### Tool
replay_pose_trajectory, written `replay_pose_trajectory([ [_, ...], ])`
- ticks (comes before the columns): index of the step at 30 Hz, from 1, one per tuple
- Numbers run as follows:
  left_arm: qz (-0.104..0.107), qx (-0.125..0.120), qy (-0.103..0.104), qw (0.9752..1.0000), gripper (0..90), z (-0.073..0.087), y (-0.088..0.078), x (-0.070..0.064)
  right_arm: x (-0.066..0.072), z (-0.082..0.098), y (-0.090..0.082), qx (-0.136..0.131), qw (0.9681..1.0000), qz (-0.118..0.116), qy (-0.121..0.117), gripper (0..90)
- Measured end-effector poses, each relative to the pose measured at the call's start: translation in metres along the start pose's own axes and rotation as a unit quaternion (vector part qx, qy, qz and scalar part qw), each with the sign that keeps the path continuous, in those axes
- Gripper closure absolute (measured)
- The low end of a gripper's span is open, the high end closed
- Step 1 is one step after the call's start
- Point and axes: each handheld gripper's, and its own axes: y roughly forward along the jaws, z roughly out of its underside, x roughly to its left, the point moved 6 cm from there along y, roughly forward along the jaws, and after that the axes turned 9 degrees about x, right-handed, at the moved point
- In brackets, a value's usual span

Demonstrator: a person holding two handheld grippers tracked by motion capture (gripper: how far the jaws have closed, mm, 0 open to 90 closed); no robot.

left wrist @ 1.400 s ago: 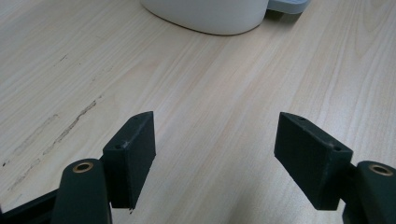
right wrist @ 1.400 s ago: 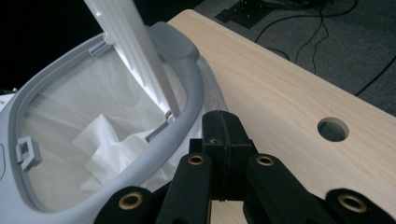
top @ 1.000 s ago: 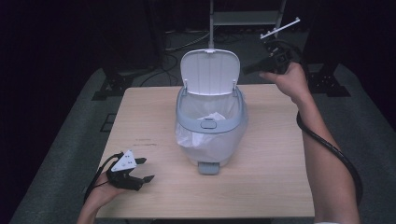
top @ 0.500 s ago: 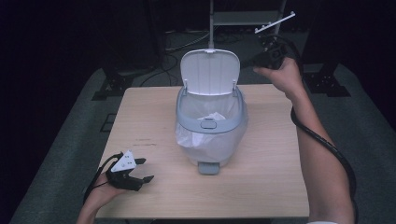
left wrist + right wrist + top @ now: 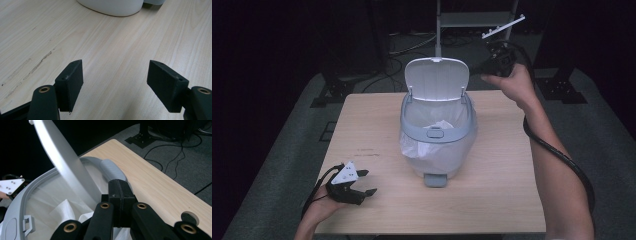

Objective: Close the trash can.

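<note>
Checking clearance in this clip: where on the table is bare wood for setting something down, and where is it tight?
Bare wood lies left of the bin between it and the table edge, and right of it toward the forearm. The near strip beside the pedal is free too. It is tight at the near-left corner, where the left gripper rests, and behind the raised lid near the right gripper.

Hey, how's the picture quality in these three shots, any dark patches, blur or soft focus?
High view: the pale wooden table is evenly lit, the surroundings fall to near black. Left gripper view: wood grain is sharp, while the open left gripper close up looks slightly soft. Right gripper view: the raised white plastic bin lid is smeared and soft; the shut right gripper is crisp.
</note>
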Motion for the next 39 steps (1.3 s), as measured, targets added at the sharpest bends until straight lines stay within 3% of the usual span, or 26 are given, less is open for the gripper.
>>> replay_pose_trajectory([
  [18, 0.001, 0.003, 0.002, 1.0000, 28.1, -0.001, 0.002, -0.002, 0.027, 0.017, 0.003, 0.013, 0.9989, -0.024, -0.039, 89.7],
  [39, 0.004, 0.007, 0.003, 1.0000, 27.9, -0.001, 0.003, -0.004, 0.068, 0.027, 0.017, 0.026, 0.9944, -0.065, -0.080, 89.7],
])
